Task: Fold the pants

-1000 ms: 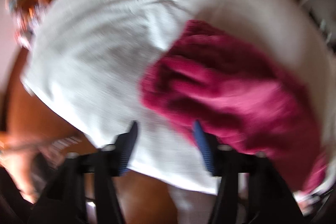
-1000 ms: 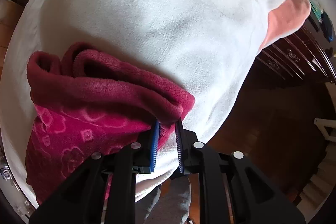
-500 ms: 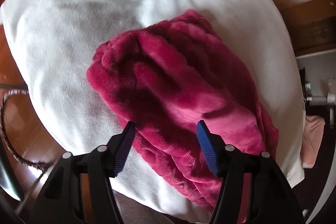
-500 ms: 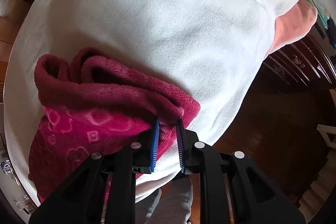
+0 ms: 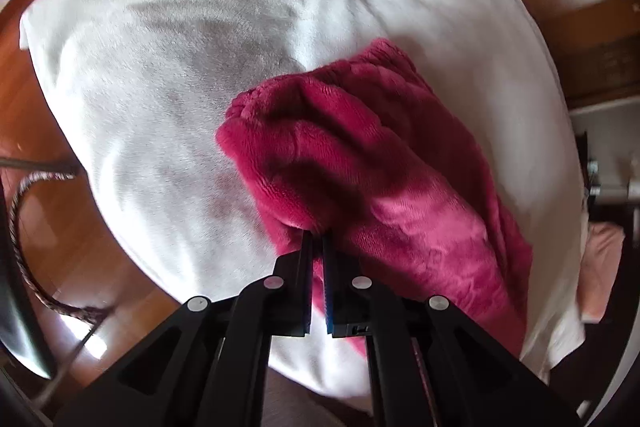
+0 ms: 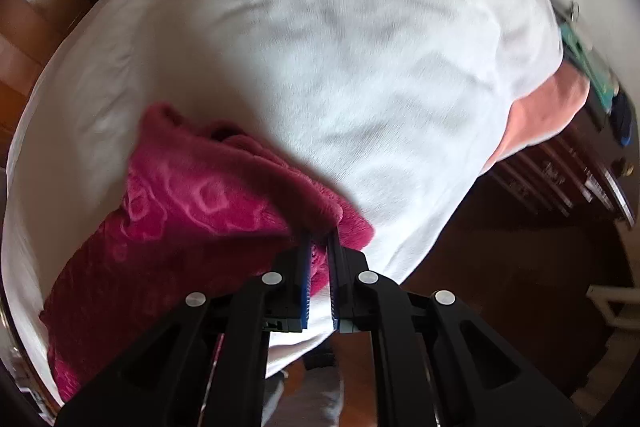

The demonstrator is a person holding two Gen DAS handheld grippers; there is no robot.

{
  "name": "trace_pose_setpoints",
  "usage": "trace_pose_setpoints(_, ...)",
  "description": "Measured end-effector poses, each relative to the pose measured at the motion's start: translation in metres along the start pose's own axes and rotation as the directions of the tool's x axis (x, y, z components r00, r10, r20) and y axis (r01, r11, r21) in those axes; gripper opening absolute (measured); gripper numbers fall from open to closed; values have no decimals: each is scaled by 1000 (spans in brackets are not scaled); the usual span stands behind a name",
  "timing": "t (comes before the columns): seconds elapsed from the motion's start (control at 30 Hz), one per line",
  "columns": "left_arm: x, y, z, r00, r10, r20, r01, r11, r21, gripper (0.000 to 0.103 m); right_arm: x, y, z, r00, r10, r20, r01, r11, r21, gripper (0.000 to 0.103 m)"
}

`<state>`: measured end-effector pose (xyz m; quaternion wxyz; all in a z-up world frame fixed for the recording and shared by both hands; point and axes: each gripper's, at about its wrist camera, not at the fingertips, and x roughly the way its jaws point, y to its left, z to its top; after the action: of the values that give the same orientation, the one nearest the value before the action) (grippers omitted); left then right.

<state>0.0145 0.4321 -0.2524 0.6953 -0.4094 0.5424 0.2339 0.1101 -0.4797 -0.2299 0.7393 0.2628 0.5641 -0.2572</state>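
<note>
Fleece pants [image 5: 360, 155] lie bunched, diagonal.

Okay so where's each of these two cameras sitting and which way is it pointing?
Left wrist: on the left gripper, looking steeply down at crimson fleece pants on a white blanket; black fingers show.
Right wrist: on the right gripper, looking steeply down at the pants' patterned side; black fingers show, grey-clad legs below.
Shared: pants, blanket; both grippers shut on pants.
</note>
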Motion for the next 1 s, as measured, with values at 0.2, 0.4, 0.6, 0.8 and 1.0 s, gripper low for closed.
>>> trace_pose_setpoints(0.2, 17, 15, -16, 990, 135, -46, -131, 988, 81, 4, 26, -9, -8, 994, -93, -54, 91, 995, -28, 7)
trace_pose_setpoints(0.4, 40, 8, -23, 978, 204, -49, -198, 975, 102, 7, 56, -2, -14, 987, -145, -70, 140, 988, -71, 12)
trace_pose_setpoints(0.6, 21, 5, -19, 982, 186, -16, -182, 974, 138, 9, 31, 1, -11, 991, -133, -6, 132, 989, -68, 29)
trace_pose_setpoints(0.8, -9, 10, -9, 988, 156, 22, -157, 979, 131, 9, -5, 27, -13, 983, -155, 100, 165, 981, -106, 29)
trace_pose_setpoints(1.0, -29, -7, 19, 990, 114, 87, -127, 979, 162, 9, -17, 132, -25, 991, -9, 133, 50, 951, -306, 29)
